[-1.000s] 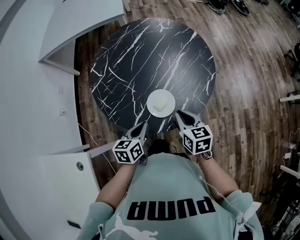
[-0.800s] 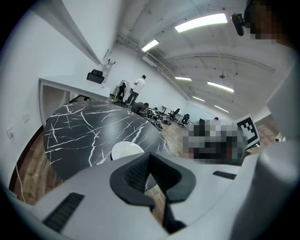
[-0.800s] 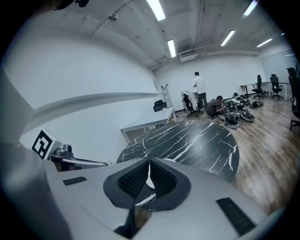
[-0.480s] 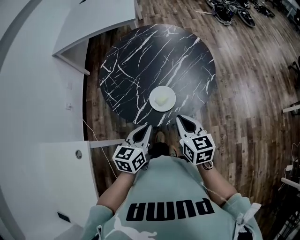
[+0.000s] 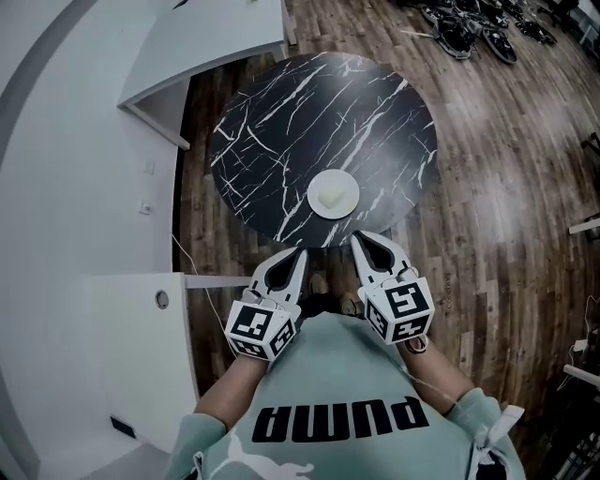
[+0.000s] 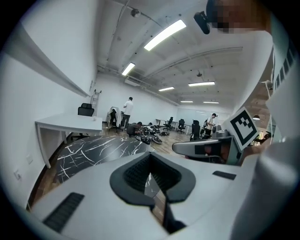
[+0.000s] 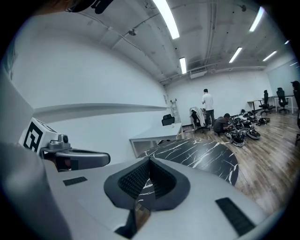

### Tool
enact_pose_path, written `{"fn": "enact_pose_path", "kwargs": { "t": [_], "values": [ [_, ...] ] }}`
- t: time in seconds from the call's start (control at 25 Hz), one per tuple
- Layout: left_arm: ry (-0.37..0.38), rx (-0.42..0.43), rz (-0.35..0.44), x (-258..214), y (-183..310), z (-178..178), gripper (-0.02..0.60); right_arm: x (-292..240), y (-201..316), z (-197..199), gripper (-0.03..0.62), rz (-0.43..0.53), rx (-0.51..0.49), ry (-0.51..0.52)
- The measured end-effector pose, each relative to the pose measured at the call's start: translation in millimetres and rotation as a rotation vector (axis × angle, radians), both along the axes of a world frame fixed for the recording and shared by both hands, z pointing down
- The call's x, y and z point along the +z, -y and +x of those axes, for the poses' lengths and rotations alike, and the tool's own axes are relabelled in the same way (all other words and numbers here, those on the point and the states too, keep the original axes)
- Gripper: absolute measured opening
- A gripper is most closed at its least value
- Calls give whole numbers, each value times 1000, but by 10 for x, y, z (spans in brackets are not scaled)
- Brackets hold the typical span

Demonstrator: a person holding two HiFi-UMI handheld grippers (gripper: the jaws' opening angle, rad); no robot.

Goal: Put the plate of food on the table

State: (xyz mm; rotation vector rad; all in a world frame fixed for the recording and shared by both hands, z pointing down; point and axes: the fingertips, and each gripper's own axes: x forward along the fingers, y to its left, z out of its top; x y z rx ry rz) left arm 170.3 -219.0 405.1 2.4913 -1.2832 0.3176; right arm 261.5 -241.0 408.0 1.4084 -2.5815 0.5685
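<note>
A white plate [image 5: 334, 194] with a pale lump of food [image 5: 329, 197] rests on the round black marble table [image 5: 300, 112], close to its near edge. Both grippers are held back from the table edge, near the person's chest, and touch nothing. My left gripper [image 5: 298, 251] is shut and empty, pointing up toward the table. My right gripper [image 5: 357, 236] is shut and empty too, just short of the plate. The left gripper view shows its jaws [image 6: 150, 157] closed, with the table [image 6: 93, 150] beyond. In the right gripper view the jaws [image 7: 149, 161] are closed before the table [image 7: 201, 157]; the plate is hidden.
A white desk [image 5: 206, 37] stands at the table's far left and a white cabinet [image 5: 131, 347] at the near left. Wood floor [image 5: 506, 187] surrounds the table. Gear lies piled on the floor [image 5: 469, 28] at the far right. People [image 7: 206, 105] stand far off.
Both grippers have drawn back from the plate toward the person's body, and the person has stepped away from the table. The plate stays where it was on the table.
</note>
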Motion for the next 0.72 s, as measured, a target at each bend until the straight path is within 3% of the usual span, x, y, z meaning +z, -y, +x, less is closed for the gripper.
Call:
{"fn": "enact_pose_path", "kwargs": {
  "t": [0.36, 0.72],
  "values": [
    [46, -22, 89, -266, -264, -288, 6, -339, -211, -330, 11, 87, -44, -29],
    [47, -47, 98, -363, -728, -810, 6, -404, -671, -820, 11, 71, -36, -41]
  ]
}}
